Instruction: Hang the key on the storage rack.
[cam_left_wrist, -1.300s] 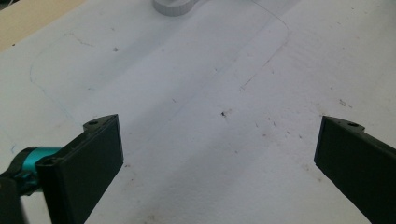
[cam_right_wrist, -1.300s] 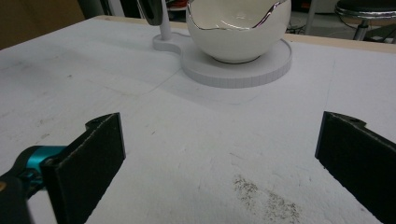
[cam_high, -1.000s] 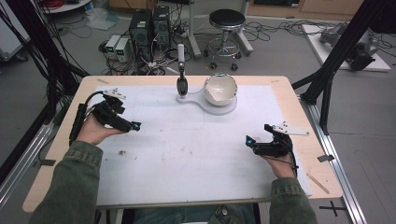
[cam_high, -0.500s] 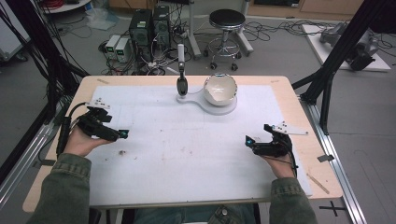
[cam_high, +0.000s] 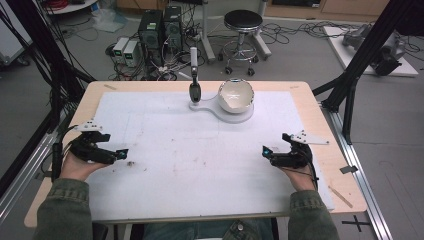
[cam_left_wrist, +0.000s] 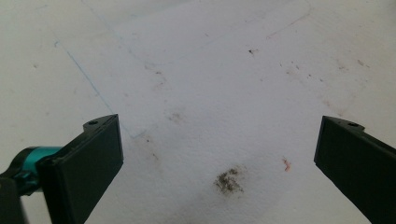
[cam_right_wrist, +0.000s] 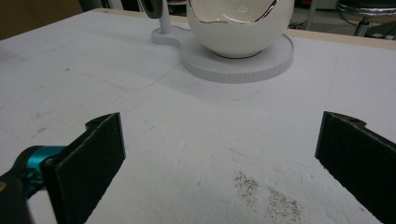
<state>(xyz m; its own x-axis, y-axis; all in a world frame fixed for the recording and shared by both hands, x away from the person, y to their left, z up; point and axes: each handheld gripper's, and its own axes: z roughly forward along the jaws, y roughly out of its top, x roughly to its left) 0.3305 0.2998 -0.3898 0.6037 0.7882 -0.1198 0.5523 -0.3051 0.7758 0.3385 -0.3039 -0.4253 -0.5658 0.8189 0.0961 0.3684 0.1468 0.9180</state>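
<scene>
A white egg-shaped bowl (cam_high: 236, 95) with a jagged silver rim sits on a white round base (cam_high: 235, 114) at the table's far middle; a black-headed tool (cam_high: 194, 90) stands upright in the base's small left lobe. The bowl (cam_right_wrist: 239, 25) and base (cam_right_wrist: 243, 60) lie ahead of my right gripper (cam_right_wrist: 219, 154), whose jaws are wide apart and empty. In the high view the right gripper (cam_high: 267, 152) rests low at the right side of the white mat (cam_high: 200, 150). My left gripper (cam_high: 120, 154) rests at the mat's left edge, open and empty, over a dark smudge (cam_left_wrist: 228, 179).
The wooden table (cam_high: 327, 145) shows as a border around the mat. Beyond the far edge stand computer boxes (cam_high: 160, 27), cables and a stool (cam_high: 242, 25). Black frame legs (cam_high: 360, 60) rise at the right and left. The mat carries faint stains and pencil lines.
My left gripper has dropped from a raised position down and toward the near left of the mat. The right gripper has stayed put.
</scene>
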